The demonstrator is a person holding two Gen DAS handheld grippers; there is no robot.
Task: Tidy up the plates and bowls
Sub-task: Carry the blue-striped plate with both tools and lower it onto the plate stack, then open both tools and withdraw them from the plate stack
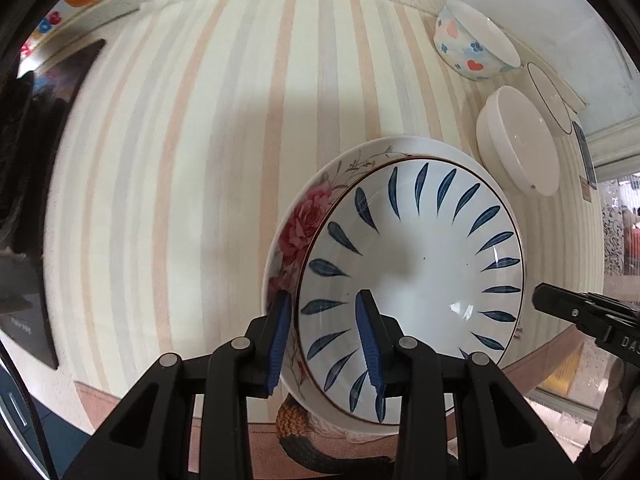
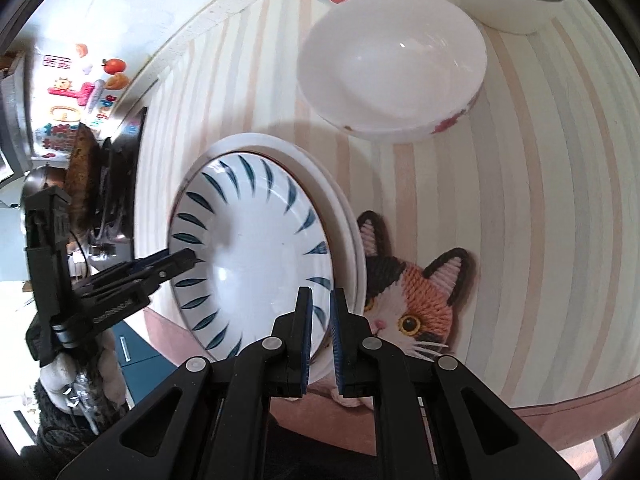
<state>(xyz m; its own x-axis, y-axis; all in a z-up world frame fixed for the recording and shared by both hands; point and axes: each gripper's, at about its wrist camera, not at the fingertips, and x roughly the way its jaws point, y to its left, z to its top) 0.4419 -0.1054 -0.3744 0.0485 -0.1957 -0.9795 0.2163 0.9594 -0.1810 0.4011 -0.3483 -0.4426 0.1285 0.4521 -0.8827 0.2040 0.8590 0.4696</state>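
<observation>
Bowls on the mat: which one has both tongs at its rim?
The blue-leaf bowl, stacked in the rose plate; the heart-print, plain white and blue-rimmed bowls sit apart.

A striped tablecloth [image 1: 200,160] covers the table beneath colourful wall stickers [image 2: 68,92].

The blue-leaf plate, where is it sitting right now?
The blue-leaf plate sits stacked on the rose plate at the striped mat's near edge, with the left claw straddling its rim.
</observation>
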